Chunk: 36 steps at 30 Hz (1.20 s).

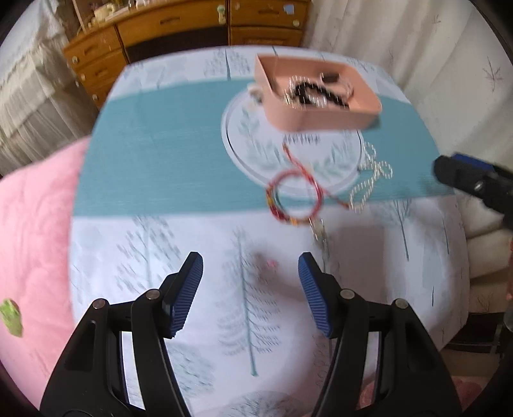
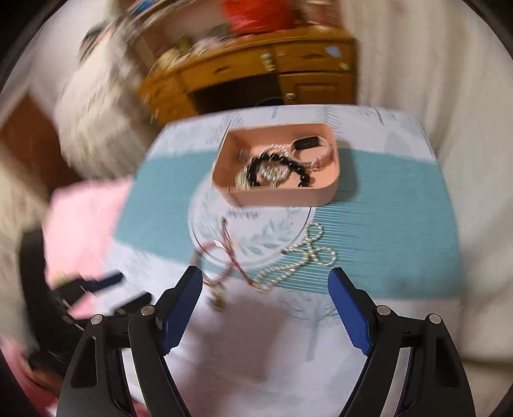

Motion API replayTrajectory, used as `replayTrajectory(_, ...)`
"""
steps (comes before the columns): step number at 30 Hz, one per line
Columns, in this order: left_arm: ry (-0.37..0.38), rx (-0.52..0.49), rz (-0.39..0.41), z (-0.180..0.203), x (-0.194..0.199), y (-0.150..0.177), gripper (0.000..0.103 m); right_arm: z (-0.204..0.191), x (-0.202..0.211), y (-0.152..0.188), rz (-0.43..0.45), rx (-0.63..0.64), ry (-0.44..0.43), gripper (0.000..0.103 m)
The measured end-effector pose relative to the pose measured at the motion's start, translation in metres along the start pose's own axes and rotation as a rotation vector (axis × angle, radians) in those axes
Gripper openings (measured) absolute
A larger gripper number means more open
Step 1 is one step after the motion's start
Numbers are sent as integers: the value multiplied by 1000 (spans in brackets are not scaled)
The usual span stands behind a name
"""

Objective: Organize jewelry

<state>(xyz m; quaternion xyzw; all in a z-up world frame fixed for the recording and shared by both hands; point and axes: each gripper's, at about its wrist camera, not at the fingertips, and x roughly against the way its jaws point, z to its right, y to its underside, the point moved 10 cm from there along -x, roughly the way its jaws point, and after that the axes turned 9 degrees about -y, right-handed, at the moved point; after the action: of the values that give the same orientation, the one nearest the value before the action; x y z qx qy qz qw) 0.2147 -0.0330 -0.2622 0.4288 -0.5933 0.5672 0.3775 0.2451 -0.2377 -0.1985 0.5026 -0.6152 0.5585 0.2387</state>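
Observation:
A pink tray (image 1: 323, 120) (image 2: 282, 194) stands on the far part of the table and holds a black bead bracelet (image 2: 275, 158), pearls and other pieces. On the cloth in front of it lie a red cord bracelet (image 1: 296, 195) (image 2: 224, 253), a pearl strand (image 1: 372, 179) (image 2: 304, 256) and a small metal piece (image 1: 320, 232) (image 2: 218, 298). My left gripper (image 1: 250, 266) is open and empty above the cloth, short of the red bracelet. My right gripper (image 2: 265, 279) is open and empty, just short of the pearl strand. It also shows at the right edge of the left wrist view (image 1: 471, 179).
The table (image 1: 160, 166) wears a white and teal tree-print cloth. A pink quilt (image 1: 35, 231) lies to its left. A wooden dresser (image 1: 179, 29) stands behind. White curtains (image 1: 416, 48) hang at the right. Both views are blurred by motion.

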Motion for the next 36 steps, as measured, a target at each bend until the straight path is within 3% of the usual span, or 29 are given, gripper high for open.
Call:
replayTrajectory(5, 59, 68, -4, 13, -16, 24, 59, -28, -29, 29, -24, 254, 13, 82)
replayTrajectory(10, 89, 162, 52, 14, -31, 35, 59, -53, -54, 57, 20, 468, 2, 79)
replayTrajectory(16, 49, 163, 145, 13, -37, 29, 53, -68, -89, 78, 15, 614, -69, 56)
replayTrajectory(18, 21, 126, 186, 14, -38, 25, 50, -69, -101, 82, 14, 631, -78, 46)
replayTrajectory(20, 0, 90, 192, 18, -42, 24, 40, -67, -112, 82, 13, 634, -77, 38)
replayTrajectory(21, -6, 83, 190, 18, -44, 24, 35, -66, -115, 82, 14, 628, -81, 37)
replayTrajectory(26, -41, 49, 225, 20, -45, 23, 32, -63, -129, 77, 18, 595, -116, 37)
replayTrajectory(29, -54, 40, 226, 20, -45, 23, 29, -65, -136, 75, 7, 593, -133, 28)
replayTrajectory(33, -58, 42, 221, 18, -44, 24, 17, -74, -140, 78, -4, 630, -151, 17)
replayTrajectory(36, -54, 52, 215, 16, -44, 23, 14, -78, -143, 78, -9, 641, -159, 16)
